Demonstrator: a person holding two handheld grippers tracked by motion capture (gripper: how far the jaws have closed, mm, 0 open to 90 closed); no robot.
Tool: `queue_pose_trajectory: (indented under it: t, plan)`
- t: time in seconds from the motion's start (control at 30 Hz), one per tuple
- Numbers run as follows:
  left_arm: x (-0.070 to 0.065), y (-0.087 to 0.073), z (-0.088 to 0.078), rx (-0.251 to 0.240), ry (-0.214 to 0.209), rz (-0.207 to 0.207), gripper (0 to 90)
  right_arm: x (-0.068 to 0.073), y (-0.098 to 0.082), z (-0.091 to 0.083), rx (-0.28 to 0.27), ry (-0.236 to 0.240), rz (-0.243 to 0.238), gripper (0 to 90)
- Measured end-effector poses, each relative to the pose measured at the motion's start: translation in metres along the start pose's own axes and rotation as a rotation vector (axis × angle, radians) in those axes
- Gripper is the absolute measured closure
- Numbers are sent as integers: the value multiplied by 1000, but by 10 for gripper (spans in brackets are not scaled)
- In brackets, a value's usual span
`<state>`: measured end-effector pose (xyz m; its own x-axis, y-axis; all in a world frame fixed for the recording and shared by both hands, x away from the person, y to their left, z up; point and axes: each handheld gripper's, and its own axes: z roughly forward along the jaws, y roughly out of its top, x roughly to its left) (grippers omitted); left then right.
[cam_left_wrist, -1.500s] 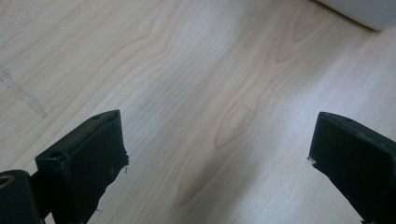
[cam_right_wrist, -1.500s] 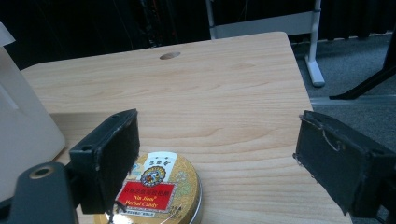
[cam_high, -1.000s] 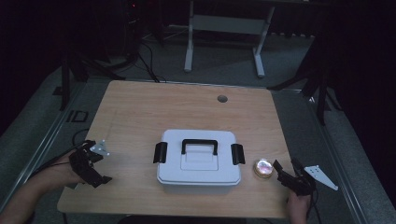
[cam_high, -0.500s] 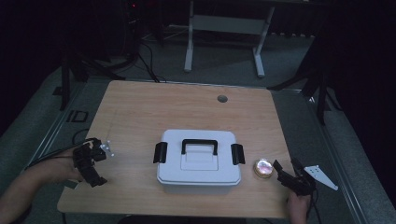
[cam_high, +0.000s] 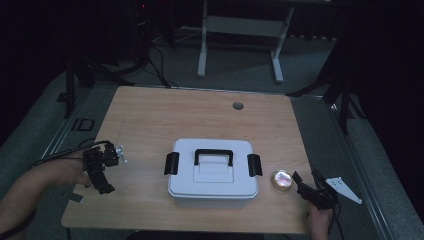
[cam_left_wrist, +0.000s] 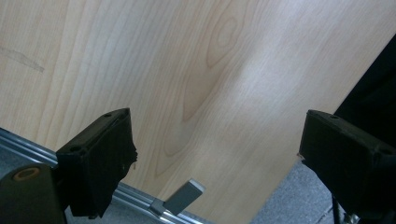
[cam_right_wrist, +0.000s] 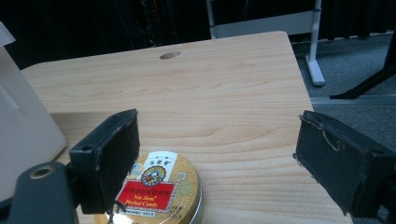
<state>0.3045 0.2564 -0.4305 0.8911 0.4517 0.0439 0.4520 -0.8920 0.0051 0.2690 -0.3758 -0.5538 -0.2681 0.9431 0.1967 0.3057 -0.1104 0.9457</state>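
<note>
Right gripper jaws apart beside round tin, left gripper jaws apart too; risk: off-centre closing skids tin toward box.

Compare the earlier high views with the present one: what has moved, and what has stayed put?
The left gripper has drifted slightly toward the table's left edge and turned, jaws open over bare wood. The right gripper stays open beside the round gold tin. The white latched box has not moved. Nothing was grasped or released.
</note>
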Motion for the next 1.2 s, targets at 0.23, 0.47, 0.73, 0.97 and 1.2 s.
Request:
queue_pose_trajectory:
  t: [0.23, 0.47, 0.73, 0.97, 1.2]
  plan:
    - [-2, 14, -9, -10, -21, 39, 112, 0, 0, 0, 0, 2, 0, 132]
    - [-5, 28, -14, -2, -6, 78, 123, 0, 0, 0, 1, 2, 1, 132]
    - [-9, 43, -28, -42, -27, 119, 137, 0, 0, 0, 1, 3, 2, 132]
    - [-10, 54, -43, -41, -29, 148, 142, 0, 0, 0, -1, 4, 5, 132]
    - [-12, 66, -55, -40, -42, 172, 143, 0, 0, 0, -2, 5, 6, 132]
